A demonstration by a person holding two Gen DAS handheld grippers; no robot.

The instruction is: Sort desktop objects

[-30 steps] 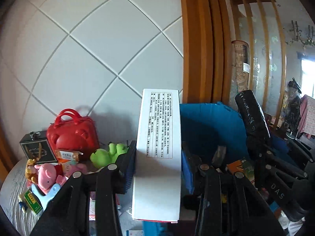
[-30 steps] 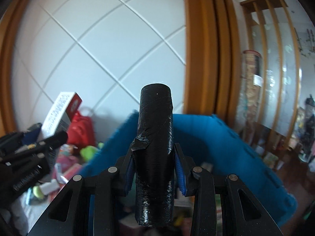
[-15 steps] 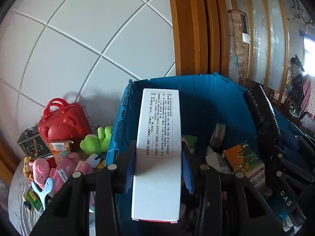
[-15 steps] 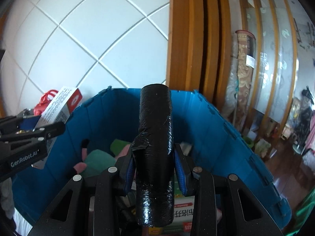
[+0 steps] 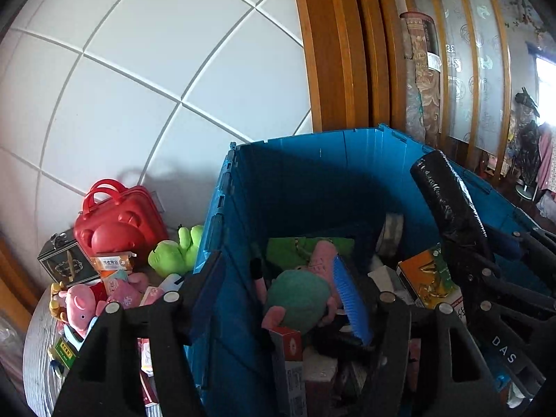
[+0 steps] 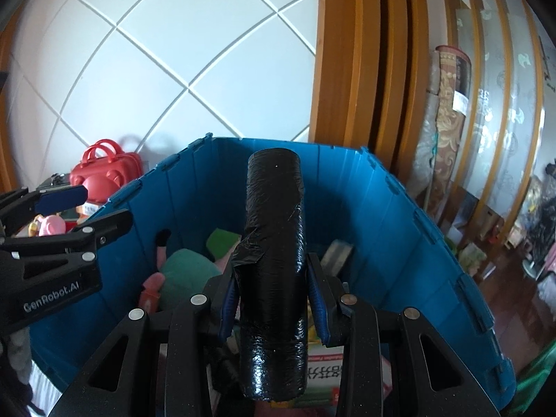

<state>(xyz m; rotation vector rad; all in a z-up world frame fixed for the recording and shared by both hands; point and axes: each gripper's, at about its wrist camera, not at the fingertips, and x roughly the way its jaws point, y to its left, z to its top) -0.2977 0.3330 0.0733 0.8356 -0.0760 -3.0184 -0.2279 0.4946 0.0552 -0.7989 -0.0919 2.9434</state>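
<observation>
- The right tool [image 6: 274, 307] is clamped on a black roll [image 6: 272, 264], held upright above the blue crate [image 6: 431, 243].
- The left tool [image 5: 278, 299] is spread wide and holds nothing; it straddles the crate's left wall.
- Inside the crate lie a green plush ball [image 5: 299, 300], a pink toy, an orange box [image 5: 422, 274] and other cartons.
- Left of the crate, on the counter [image 5: 36, 354], a red case [image 5: 118, 222], a green frog toy [image 5: 175, 250], a pink pig toy [image 5: 80, 304] and small boxes wait.
- By my judgement the sorting is partly done: the roll needs dropping in, and that pile remains.
</observation>
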